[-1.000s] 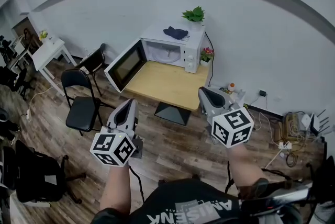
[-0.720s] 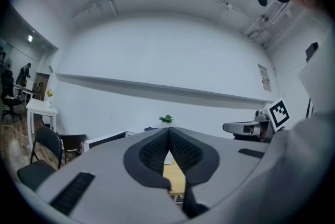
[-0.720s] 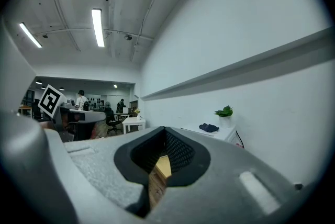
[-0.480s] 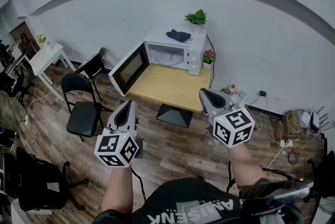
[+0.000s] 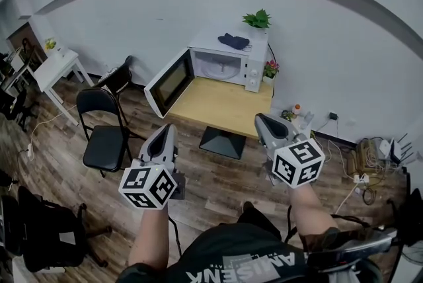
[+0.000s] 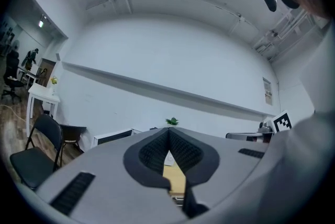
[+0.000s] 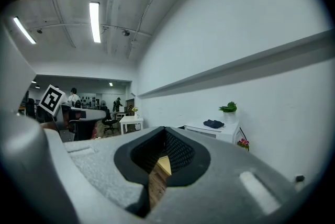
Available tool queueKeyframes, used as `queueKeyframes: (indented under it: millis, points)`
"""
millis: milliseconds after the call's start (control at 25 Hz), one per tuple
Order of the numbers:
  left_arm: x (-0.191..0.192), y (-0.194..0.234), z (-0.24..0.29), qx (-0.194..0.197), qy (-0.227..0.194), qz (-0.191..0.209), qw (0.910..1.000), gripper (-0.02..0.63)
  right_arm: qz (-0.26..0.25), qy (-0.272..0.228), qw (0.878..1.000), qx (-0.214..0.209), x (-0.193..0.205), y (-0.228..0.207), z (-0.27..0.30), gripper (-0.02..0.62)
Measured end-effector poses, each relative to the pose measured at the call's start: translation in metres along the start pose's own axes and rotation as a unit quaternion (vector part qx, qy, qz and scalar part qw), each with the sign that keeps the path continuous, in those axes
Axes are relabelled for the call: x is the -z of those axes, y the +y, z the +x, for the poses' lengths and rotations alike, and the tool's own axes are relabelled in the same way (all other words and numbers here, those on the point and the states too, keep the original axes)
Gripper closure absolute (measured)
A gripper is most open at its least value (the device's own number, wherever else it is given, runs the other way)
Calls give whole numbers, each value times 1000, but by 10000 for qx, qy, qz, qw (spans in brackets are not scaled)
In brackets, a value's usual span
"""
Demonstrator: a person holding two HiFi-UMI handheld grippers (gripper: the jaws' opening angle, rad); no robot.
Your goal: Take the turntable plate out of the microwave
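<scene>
Over on the left, the left gripper point(image 5: 165, 132) is being held with its fingers point(image 6: 149, 150) clenched on nothing, well short of the counter point(image 5: 221, 110). Dead ahead, the microwave point(image 5: 228, 63) is being left with its door point(image 5: 169, 82) wide open, and the turntable plate point(image 5: 223, 70) is being glimpsed inside, untouched. Same deal for the right gripper point(image 5: 263, 120): clenched, empty. So the approach is what's being worked on, I'd guess. Fingers need opening next. That plate is only being shown by the head view. People point(image 7: 74, 96) in the back are only being caught by the right gripper view.
</scene>
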State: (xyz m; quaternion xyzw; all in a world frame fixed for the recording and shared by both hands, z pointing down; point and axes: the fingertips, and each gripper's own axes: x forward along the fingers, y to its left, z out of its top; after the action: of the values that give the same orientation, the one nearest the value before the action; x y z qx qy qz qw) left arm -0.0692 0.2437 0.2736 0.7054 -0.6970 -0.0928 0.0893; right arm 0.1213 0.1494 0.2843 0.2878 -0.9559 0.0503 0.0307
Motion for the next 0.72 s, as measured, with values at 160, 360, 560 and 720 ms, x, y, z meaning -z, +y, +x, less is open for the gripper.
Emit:
queueKeyframes:
  millis: [160, 360, 560, 720]
  points:
    - [0, 13, 8, -58, -39, 68, 10000, 604, -96, -18, 9999, -23, -4, -6, 18, 591]
    - [2, 28, 38, -205, 41, 161, 9997, 604, -77, -61, 9999, -138, -9, -28, 57, 591]
    - [-1, 46, 81, -381, 92, 150, 9991, 604, -124, -95, 9991, -390, -18, -54, 103, 591]
    - [-4, 59, 122, -457, 53, 76, 9989, 604, -119, -150, 9986, -496, -24, -81, 139, 591]
